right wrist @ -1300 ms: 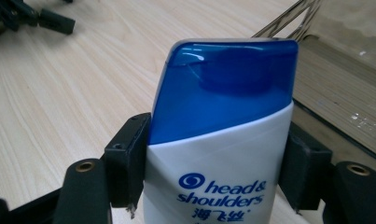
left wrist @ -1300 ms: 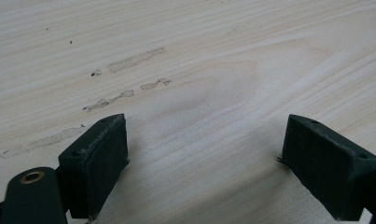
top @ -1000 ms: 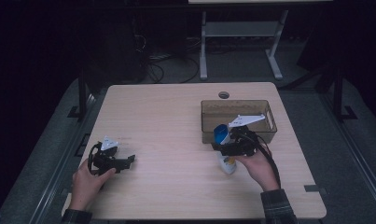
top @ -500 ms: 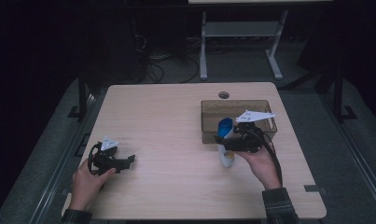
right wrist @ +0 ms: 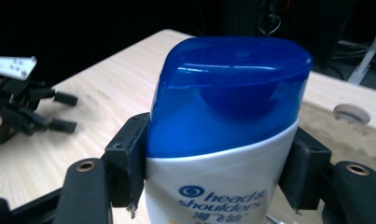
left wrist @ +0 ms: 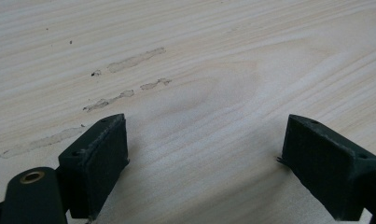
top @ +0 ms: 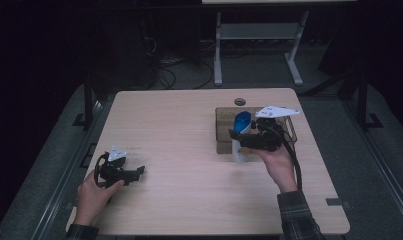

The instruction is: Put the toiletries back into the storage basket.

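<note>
Step in hand: carry of shampoo bottle (right wrist: 225, 135) toward brown bin (top: 224, 131) at right rear of bench (top: 179, 125), as judged from bottle position at bin's near-left edge.
Right hand-held gripper (top: 237, 136): clamped on bottle just below cap, one pad on each flank; jaws held about mid-width by bottle body.
Left hand-held gripper (left wrist: 213, 163): jaws wide apart, nothing between pads; resting low over bare bench at front left, well apart from bottle.
Bottle location: lifted off bench, upright with slight tilt, base hanging beside bin's front-left corner.
Bottle appearance: white body, glossy blue flip cap with rounded slanted top, blue "head & shoulders" logo printed below cap line.
Grip advice: maintain steady squeeze; smooth plastic and grip high near cap suggest risk of swing or slip under body weight.
Lift advice: raise base clear of bin wall before crossing over; avoid knocking rim.
Placement advice: lower inside bin until base or side finds support, then ease jaws apart.
Left hand advice: keep parked, clear of carry path.
Bin contents: cannot tell from high view.
</note>
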